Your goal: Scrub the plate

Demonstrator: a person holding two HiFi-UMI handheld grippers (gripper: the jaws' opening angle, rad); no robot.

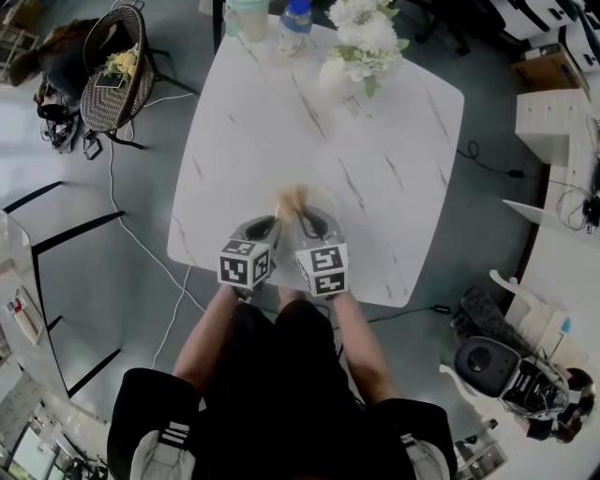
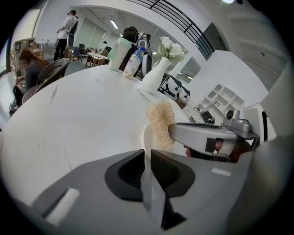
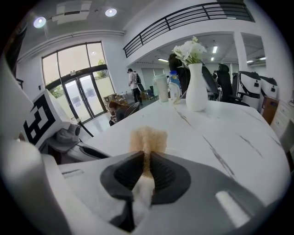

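The plate (image 2: 145,137), white on the white table (image 1: 394,169), is clamped at its near rim by the left gripper (image 2: 147,158). The tan scrubber (image 3: 148,137), pinched in the right gripper (image 3: 146,160), is held just right of that rim, centre-frame.

The counter (image 1: 394,178) is white marble with thin grey-brown veins, and the plate (image 2: 145,135) in the left hand-held gripper (image 1: 274,223) is plain white. Both hand-held grippers are grey with black ribbed pads (image 3: 127,172) and black-and-white marker cubes, and the right hand-held gripper (image 1: 306,221) nips a fuzzy tan scrubber (image 3: 148,140). Far beyond their tips stand a white vase (image 1: 335,73) of white flowers with green leaves, a blue-capped bottle (image 1: 294,23) and a pale green cup (image 1: 247,17).
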